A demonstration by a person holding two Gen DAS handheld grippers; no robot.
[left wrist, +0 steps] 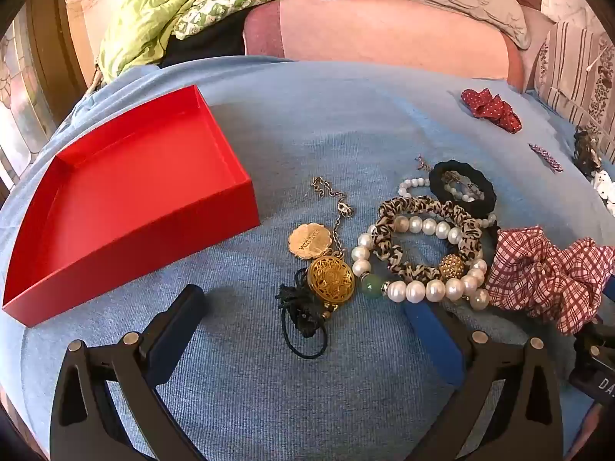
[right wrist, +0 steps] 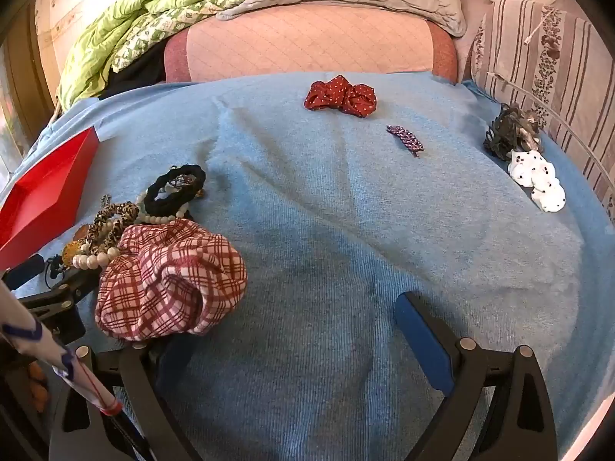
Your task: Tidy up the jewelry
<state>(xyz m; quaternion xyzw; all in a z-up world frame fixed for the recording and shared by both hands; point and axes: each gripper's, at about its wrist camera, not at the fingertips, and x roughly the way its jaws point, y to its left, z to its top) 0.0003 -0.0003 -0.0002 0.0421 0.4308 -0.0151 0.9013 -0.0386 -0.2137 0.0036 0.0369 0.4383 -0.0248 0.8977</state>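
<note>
Left wrist: both claws released, left claw [left wrist: 307, 330] beside red box [left wrist: 127, 207] edge, bare blue cloth [right wrist: 346, 230] rightward.

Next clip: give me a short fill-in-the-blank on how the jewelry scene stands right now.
1. The red box holds ____.
2. The pearl bracelet lies on a ____ cloth.
3. The left gripper stands ____.
4. The checked scrunchie is red and ____.

Missing words: nothing; blue; open; white

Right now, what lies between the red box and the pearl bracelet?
In the left wrist view, a gold chain with medallions lies between the red box and the pearl bracelet.
</note>
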